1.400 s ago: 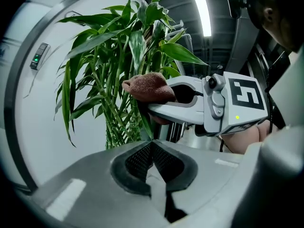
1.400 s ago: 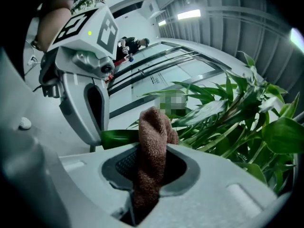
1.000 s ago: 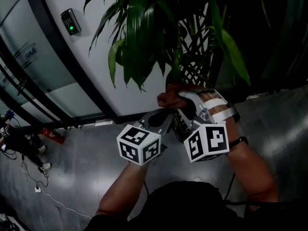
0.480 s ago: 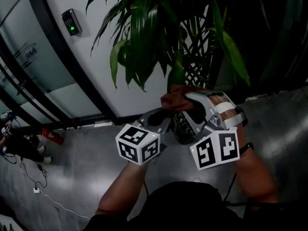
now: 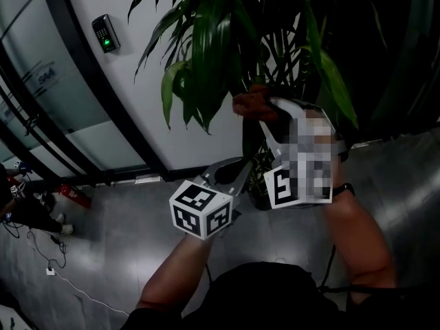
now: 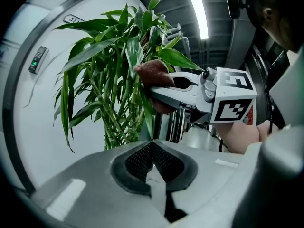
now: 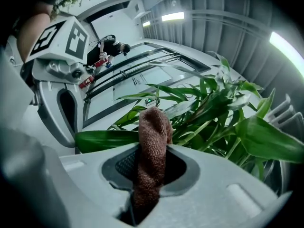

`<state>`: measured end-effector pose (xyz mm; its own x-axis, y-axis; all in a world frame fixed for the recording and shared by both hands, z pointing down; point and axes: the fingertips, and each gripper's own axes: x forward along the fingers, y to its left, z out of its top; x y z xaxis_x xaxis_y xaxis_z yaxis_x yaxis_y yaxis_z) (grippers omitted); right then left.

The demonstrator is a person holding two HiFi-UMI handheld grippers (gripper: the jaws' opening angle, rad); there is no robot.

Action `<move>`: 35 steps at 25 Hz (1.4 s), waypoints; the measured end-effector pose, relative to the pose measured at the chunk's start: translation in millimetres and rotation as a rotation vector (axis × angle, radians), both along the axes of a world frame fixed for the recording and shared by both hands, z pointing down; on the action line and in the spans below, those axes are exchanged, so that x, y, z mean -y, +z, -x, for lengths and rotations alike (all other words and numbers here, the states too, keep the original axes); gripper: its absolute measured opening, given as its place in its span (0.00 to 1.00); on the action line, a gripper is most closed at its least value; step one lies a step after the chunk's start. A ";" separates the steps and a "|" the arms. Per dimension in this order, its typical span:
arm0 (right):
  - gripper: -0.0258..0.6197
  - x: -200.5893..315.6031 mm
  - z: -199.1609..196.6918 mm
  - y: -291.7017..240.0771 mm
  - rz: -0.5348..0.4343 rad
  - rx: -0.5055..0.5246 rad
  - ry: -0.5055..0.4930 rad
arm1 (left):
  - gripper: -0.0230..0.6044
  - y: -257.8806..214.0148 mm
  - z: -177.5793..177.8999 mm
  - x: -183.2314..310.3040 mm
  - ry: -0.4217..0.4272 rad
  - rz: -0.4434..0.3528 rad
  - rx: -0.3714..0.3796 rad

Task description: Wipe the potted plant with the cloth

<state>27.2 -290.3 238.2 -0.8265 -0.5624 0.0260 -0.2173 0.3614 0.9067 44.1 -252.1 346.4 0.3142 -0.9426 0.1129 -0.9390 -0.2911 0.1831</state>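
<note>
Right gripper (image 5: 269, 110) jaws clamp the brown cloth (image 7: 152, 141), up at the potted plant (image 5: 206, 53) leaves, upper centre of head view. Left gripper (image 6: 152, 158) jaws closed, empty, lower centre.

Brown cloth (image 7: 153, 127) tight in the right gripper (image 7: 150, 164), plant leaves (image 7: 216, 110) close behind.

The plant (image 5: 206, 40) is cut off by the head view's top edge, and its lower part is hidden behind the right claw (image 5: 265, 110). The cloth's (image 7: 152, 141) lower end is buried between the pads.
</note>
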 end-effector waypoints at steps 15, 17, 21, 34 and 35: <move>0.15 -21.6 7.0 51.0 0.073 -0.159 -0.078 | 0.06 6.1 3.7 0.2 -0.003 0.010 -0.009; 0.15 -24.1 5.3 55.2 0.076 -0.171 -0.079 | 0.06 6.4 3.4 0.1 0.000 0.011 -0.011; 0.15 -27.0 2.2 58.8 0.081 -0.177 -0.078 | 0.06 6.1 3.4 0.3 0.003 0.010 -0.013; 0.15 -39.2 -2.3 74.5 0.103 -0.210 -0.083 | 0.07 5.3 3.1 0.7 0.012 0.001 -0.011; 0.15 -40.9 -2.9 75.9 0.107 -0.212 -0.084 | 0.07 5.0 3.1 0.3 0.011 -0.002 -0.008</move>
